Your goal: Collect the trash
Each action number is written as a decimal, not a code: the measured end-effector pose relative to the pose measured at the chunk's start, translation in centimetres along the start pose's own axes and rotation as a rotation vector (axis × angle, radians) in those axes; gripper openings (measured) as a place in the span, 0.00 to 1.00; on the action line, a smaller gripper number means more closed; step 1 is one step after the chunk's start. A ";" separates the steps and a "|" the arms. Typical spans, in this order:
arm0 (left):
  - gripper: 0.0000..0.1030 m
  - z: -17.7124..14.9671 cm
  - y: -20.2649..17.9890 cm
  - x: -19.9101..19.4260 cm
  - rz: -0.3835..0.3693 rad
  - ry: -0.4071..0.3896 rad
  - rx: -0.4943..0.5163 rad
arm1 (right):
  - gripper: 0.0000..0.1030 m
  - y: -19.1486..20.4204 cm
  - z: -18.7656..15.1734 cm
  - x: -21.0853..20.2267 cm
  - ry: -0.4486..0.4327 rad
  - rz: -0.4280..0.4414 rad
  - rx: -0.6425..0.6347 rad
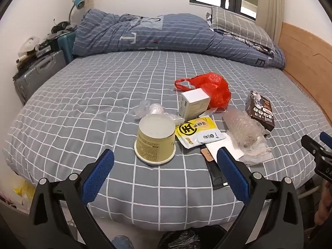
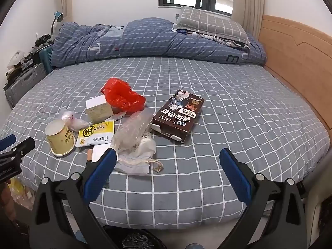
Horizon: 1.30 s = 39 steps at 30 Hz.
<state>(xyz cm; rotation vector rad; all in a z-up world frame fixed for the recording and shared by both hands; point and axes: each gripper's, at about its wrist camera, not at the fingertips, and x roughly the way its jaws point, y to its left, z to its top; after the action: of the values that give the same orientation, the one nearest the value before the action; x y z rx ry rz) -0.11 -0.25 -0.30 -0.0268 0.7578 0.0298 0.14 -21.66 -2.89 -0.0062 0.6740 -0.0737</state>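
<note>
Several pieces of litter sit in a loose heap on the grey checked bed point(image 1: 83, 108), and nothing has been picked up. The left gripper point(image 1: 166, 170) hangs over the near edge with its jaws spread wide and empty; the right gripper point(image 2: 168, 166) is the same, wide apart with nothing between its blue pads.

Nearest the left gripper stands an upturned yellow paper cup point(image 1: 154, 140), base up, rim on the sheet. Beside it lies a yellow snack packet point(image 1: 198, 133), then a white box point(image 1: 194, 104) leaning against a red plastic bag point(image 1: 209, 88). A wad of bubble wrap point(image 2: 132, 131) rests on a pale drawstring pouch point(image 2: 138, 155), and the brown biscuit box point(image 2: 178, 117) lies flat further right. A black-lined bin point(image 1: 191, 238) peeks in below the mattress edge.

Trouble, as I see it, comes from the soft things. The cup is light and thin-walled, so a hard squeeze could crush it or squirt it sideways. The packet and white card lie flat on yielding bedding; pads coming down steeply may pinch the sheet with them. The bubble wrap overlaps the pouch, so lifting one may drag the other off the edge onto the floor, short of the bin. The biscuit box looks open at one end and might spill.
</note>
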 end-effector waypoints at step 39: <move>0.94 -0.4 -0.8 0.4 0.004 0.001 0.024 | 0.93 0.0 0.1 0.1 0.000 -0.005 0.003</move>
<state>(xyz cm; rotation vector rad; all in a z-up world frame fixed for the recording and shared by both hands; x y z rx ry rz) -0.03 -1.01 -0.85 -0.0021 0.7593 0.0248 0.28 -21.71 -2.93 -0.0052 0.6736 -0.0800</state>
